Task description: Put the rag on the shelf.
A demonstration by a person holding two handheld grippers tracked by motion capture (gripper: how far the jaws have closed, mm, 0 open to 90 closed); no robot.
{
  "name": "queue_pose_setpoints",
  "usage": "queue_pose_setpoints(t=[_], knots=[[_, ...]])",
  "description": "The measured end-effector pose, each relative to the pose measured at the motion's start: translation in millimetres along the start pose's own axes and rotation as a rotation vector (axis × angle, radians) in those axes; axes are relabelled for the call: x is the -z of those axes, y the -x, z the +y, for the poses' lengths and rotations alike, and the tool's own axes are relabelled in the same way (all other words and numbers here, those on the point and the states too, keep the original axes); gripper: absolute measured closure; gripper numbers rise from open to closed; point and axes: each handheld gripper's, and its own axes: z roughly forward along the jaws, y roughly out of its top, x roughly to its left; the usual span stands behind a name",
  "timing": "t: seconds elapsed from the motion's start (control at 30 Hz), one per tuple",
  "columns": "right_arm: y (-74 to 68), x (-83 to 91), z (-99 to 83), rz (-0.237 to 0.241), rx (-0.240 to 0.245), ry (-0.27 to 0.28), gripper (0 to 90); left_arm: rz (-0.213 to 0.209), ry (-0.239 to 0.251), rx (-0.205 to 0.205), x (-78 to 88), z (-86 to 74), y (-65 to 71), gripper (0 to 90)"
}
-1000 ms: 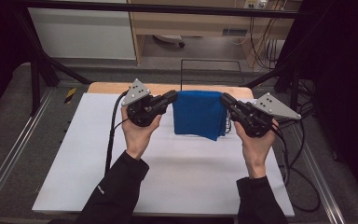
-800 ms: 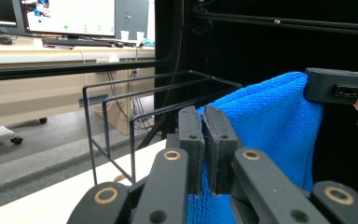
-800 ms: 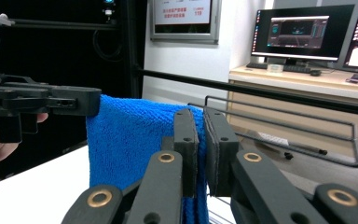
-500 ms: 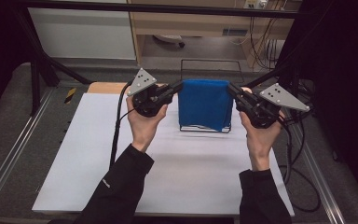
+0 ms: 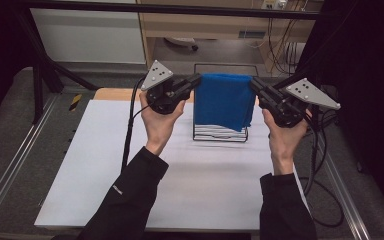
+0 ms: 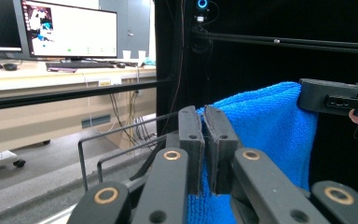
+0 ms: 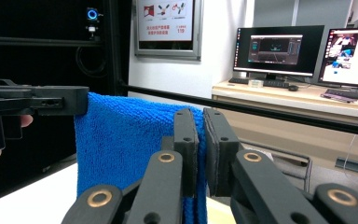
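Note:
A blue towel (image 5: 223, 100) hangs stretched between my two grippers, above a black wire rack (image 5: 219, 133) on the white table. My left gripper (image 5: 196, 81) is shut on the towel's top left corner. My right gripper (image 5: 254, 85) is shut on its top right corner. In the left gripper view the jaws (image 6: 204, 140) pinch the towel's edge (image 6: 265, 126), with the other gripper (image 6: 338, 98) at the far corner. The right gripper view has the jaws (image 7: 200, 140) closed on the blue towel (image 7: 121, 140) and the other gripper (image 7: 32, 105) at left.
The white table top (image 5: 180, 185) spreads below the arms, with a wooden strip (image 5: 115, 94) at its back edge. Metal rails (image 5: 10, 170) run along both sides. Cables (image 5: 325, 185) trail at the right. Desks with monitors (image 7: 279, 49) stand beyond.
Both hands have risen and moved toward the back, lifting the towel up off the table so the wire rack now shows beneath it.

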Motion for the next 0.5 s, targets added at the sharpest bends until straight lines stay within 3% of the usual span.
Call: queue_pose_setpoints(t=[0.5], knots=[[10.5,-10.5,22.1,-0.017,0.012,0.022,84.9,0.014,0.032,-0.009,-12.6,23.6,-3.9,86.1]])
